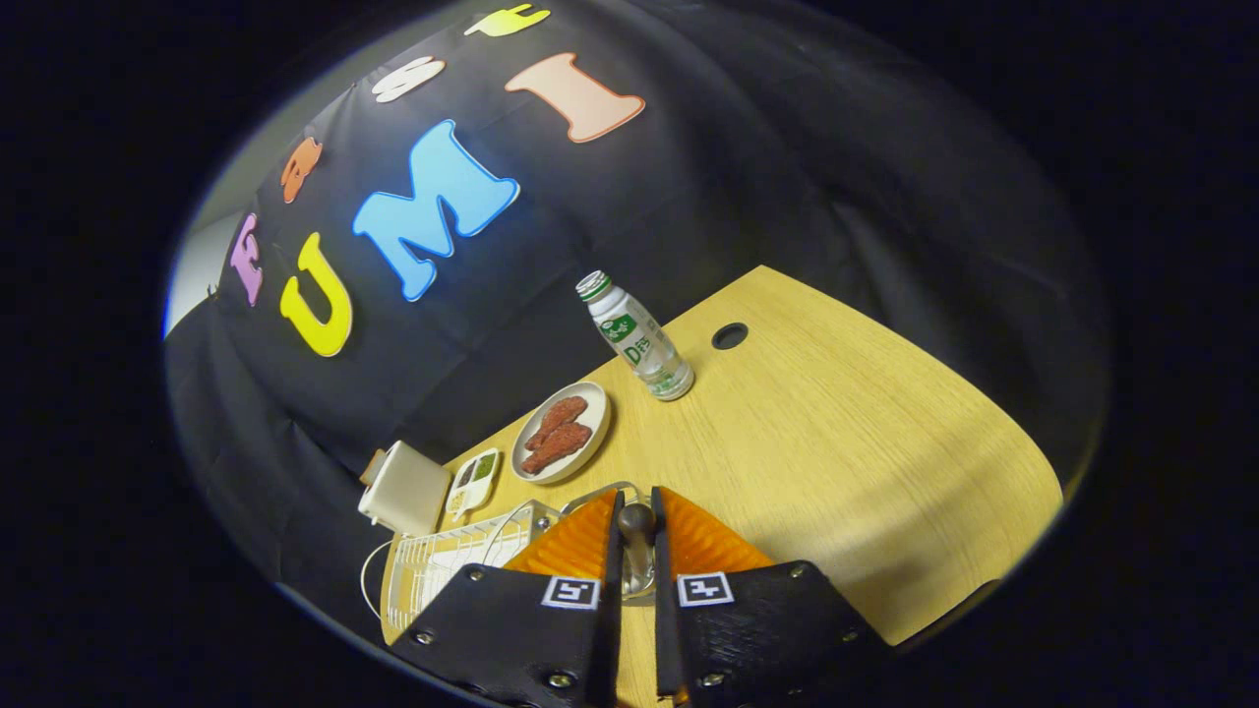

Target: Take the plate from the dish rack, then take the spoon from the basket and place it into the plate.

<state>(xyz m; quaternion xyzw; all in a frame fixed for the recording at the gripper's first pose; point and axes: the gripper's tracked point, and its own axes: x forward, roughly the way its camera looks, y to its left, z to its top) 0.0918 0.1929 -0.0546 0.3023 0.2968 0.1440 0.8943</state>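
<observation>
Gripper view: the gripper (636, 531) is clamping the spoon (637, 551) between both fingers, above the wooden table (836, 462). The dish rack (443, 565) is sitting just left; the plate cannot be identified.

Dim booth; the wooden table (836, 442) is evenly lit and sharp, with fisheye bending at its edges.
</observation>
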